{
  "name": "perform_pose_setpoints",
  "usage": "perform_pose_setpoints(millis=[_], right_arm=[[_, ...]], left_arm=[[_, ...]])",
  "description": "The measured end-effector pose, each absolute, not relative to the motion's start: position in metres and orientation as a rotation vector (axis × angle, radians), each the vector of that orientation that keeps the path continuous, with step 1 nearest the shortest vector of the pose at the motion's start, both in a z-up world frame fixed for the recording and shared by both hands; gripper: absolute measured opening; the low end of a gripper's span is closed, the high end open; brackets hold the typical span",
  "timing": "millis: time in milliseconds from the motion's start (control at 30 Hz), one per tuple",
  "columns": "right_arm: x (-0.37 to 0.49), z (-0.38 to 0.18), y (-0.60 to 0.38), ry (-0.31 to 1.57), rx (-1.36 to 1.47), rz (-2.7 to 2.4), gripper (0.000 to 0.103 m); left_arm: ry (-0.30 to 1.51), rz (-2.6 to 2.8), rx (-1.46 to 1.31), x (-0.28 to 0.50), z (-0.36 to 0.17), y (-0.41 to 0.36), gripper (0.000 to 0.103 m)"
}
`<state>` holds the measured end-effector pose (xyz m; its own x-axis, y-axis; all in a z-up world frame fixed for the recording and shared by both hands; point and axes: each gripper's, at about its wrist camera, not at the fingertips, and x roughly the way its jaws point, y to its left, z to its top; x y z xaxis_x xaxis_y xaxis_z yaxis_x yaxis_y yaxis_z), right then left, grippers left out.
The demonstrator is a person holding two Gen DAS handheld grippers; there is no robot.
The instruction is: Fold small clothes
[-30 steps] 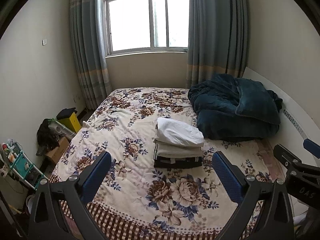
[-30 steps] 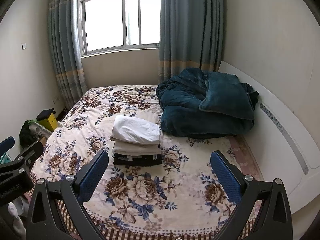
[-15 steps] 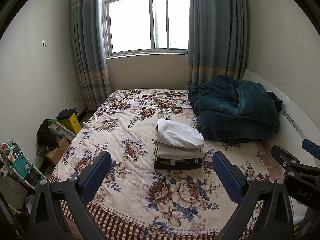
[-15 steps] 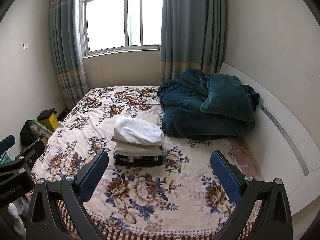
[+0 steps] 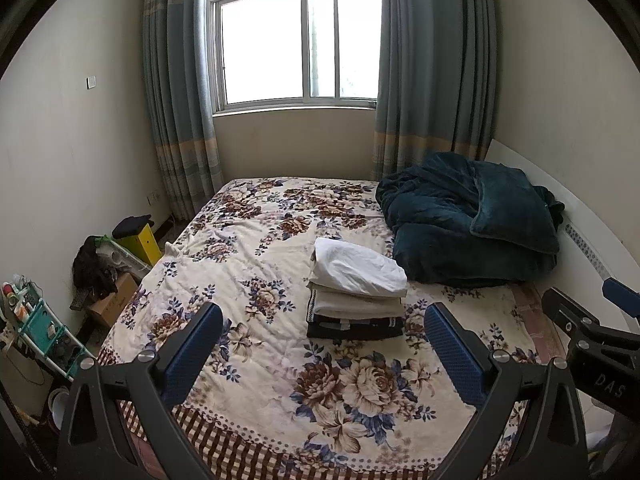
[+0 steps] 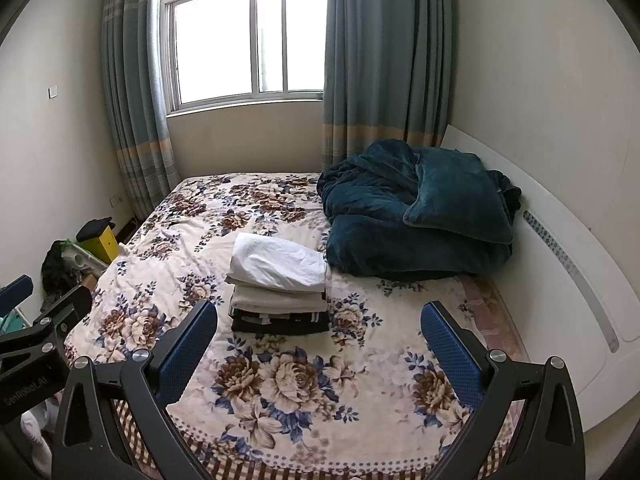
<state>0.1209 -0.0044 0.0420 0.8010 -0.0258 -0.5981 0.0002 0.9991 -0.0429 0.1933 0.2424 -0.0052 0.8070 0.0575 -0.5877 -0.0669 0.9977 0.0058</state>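
A stack of folded clothes (image 5: 354, 292) sits in the middle of the floral bed (image 5: 248, 280); a white piece lies on top, cream in the middle, dark at the bottom. It also shows in the right wrist view (image 6: 278, 288). My left gripper (image 5: 322, 344) is open and empty, held back from the bed's near edge. My right gripper (image 6: 318, 340) is open and empty too, beside the left one. The right gripper's body shows in the left wrist view (image 5: 588, 336); the left gripper's body shows in the right wrist view (image 6: 40, 328).
A crumpled dark teal blanket (image 5: 468, 220) lies at the bed's far right against a white headboard (image 6: 560, 256). Boxes, a yellow bin (image 5: 138, 238) and a small teal shelf (image 5: 36, 328) stand on the floor to the left. A curtained window (image 5: 296, 40) is beyond.
Both grippers have drifted slightly back and up; the view tilts a little. The stack and the blanket have not moved.
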Motion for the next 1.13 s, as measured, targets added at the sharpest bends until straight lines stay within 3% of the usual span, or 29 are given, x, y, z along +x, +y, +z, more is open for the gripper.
perform_pose_setpoints(millis=[1133], right_arm=[[0.1208,0.0360,-0.0009,0.646,-0.045,-0.008,0.103]], left_arm=[[0.637,0.086,-0.023,0.1937,-0.0059,0.2451,0.103]])
